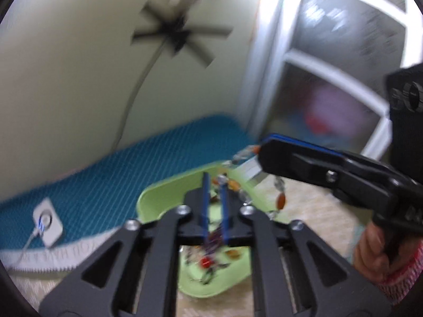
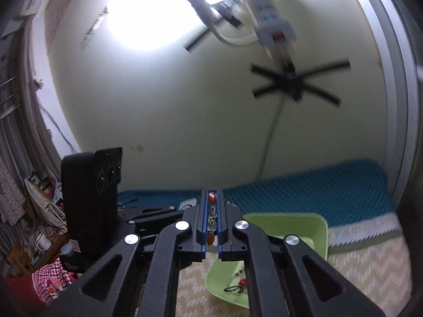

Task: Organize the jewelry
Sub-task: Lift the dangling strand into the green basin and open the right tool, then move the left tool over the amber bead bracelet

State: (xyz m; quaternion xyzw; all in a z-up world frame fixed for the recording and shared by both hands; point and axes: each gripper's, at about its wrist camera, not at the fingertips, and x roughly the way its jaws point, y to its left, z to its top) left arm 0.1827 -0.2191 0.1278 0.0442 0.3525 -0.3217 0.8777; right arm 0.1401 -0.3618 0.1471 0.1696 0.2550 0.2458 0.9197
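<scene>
Right gripper [image 2: 211,216] clamps a beaded necklace [image 2: 212,219] of orange and clear beads above the green tray's [image 2: 314,227] far edge, strand drooping toward it, while left gripper [image 1: 214,206], fingers slightly parted and holding nothing, sits over the tray's jewelry pile [image 1: 211,260].

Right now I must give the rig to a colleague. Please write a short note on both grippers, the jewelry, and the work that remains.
Right gripper: shut on the beaded necklace, which is lifted and hangs over the green tray.
Left gripper: narrowly open above the tray; whether it grips anything is unclear.
More jewelry, including a red bead piece, lies tangled in the tray.
Done: one necklace lifted.
Left: place it, then sort the rest.
</scene>
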